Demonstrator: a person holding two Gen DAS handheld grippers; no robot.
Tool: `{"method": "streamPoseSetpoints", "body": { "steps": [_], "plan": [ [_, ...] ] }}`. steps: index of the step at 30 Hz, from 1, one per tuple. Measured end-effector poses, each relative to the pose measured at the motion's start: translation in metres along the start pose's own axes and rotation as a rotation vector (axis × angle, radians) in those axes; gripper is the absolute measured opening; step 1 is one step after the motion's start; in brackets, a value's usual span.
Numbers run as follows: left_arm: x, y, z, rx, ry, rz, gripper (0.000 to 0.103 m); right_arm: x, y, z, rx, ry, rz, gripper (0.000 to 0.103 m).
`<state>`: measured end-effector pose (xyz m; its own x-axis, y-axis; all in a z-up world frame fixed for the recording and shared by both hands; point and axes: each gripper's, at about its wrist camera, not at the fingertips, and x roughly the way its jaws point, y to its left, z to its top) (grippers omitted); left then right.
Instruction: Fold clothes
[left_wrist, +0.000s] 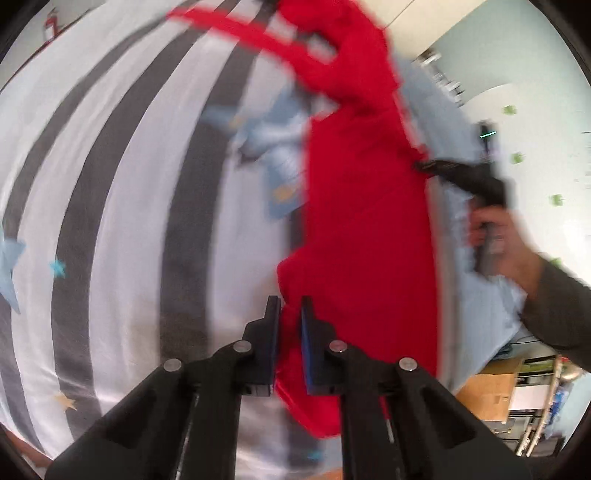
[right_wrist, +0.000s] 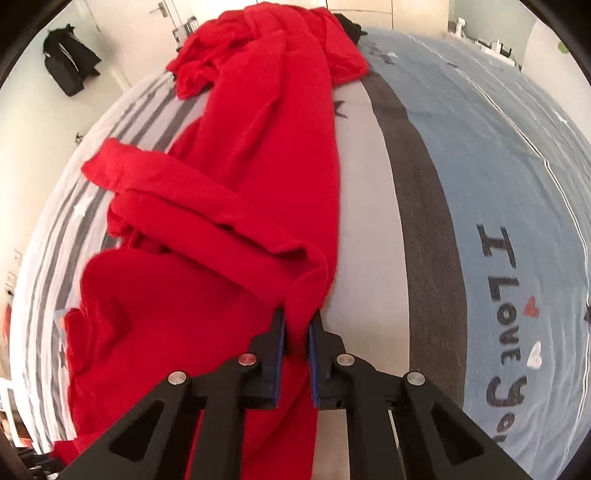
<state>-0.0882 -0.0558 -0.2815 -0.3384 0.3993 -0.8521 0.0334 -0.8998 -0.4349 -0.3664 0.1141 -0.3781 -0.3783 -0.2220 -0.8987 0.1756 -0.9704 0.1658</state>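
Left wrist view: my left tongs (left_wrist: 290, 308) are pinched narrow on an edge of the red garment (left_wrist: 369, 206), cloth caught between the blue pads. The garment runs away from the tongs as one long band, up and ahead over the bed (left_wrist: 122, 184) with its grey-and-white striped cover. A light blue printed patch (left_wrist: 273, 147) shows beside the red; I cannot tell whether it is a second garment or part of the bedding. The frame is blurred. At right my right hand (left_wrist: 506, 243) grips the handle of the right tongs (left_wrist: 419, 165), whose tips meet the far right edge of the red cloth; closure is not readable from here.

Right wrist view: sharper. The right tongs (right_wrist: 297, 319) are closed narrow on a rolled fold of the red garment (right_wrist: 236, 177), fabric passing between the pads and hanging below. The long axis runs straight ahead from the tongs toward a bunched heap at the far end. A sleeve-like flap lies across to the left. To the right the bed (right_wrist: 498, 166) is bare, blue with lettering.

Judgement: both tongs hold the near edge and the bulk lies forward, so the coming move should pull taut along that axis before folding
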Motion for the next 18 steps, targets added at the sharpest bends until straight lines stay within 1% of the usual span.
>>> {"method": "streamPoseSetpoints", "body": {
  "steps": [2,5,6,7,9,11,12,14,15,16,17,18],
  "plan": [
    [-0.023,-0.030,0.003,0.067,-0.038,-0.059,0.008,0.002,-0.005,0.003,0.018,0.005,0.019,0.010],
    [-0.026,-0.094,-0.011,0.192,-0.008,-0.160,0.008,0.001,-0.014,0.000,0.043,0.024,0.055,0.013],
    [-0.014,-0.121,-0.021,0.217,0.020,-0.208,0.008,-0.004,-0.016,-0.004,0.043,0.025,0.064,0.015],
    [-0.003,-0.137,-0.026,0.227,0.040,-0.234,0.009,-0.010,-0.018,-0.009,0.043,0.026,0.070,0.015],
    [0.025,-0.169,-0.050,0.242,0.117,-0.282,0.011,-0.023,-0.026,-0.024,0.039,0.033,0.085,0.015],
    [0.042,-0.181,-0.068,0.246,0.170,-0.304,0.013,-0.044,-0.032,-0.043,0.041,0.042,0.100,0.016],
    [0.049,-0.186,-0.077,0.252,0.199,-0.312,0.013,-0.055,-0.035,-0.057,0.044,0.047,0.114,0.016],
    [0.049,-0.182,-0.088,0.255,0.211,-0.338,0.013,-0.074,-0.041,-0.086,0.055,0.062,0.138,0.018],
    [0.045,-0.172,-0.096,0.255,0.221,-0.348,0.018,-0.084,-0.043,-0.104,0.061,0.068,0.156,0.021],
    [0.043,-0.164,-0.099,0.265,0.224,-0.328,0.023,-0.093,-0.043,-0.121,0.069,0.073,0.175,0.024],
    [0.041,-0.155,-0.103,0.274,0.226,-0.309,0.023,-0.100,-0.042,-0.137,0.086,0.075,0.185,0.027],
    [0.039,-0.140,-0.105,0.280,0.224,-0.263,0.024,-0.105,-0.038,-0.152,0.099,0.078,0.193,0.031]
  ]
}}
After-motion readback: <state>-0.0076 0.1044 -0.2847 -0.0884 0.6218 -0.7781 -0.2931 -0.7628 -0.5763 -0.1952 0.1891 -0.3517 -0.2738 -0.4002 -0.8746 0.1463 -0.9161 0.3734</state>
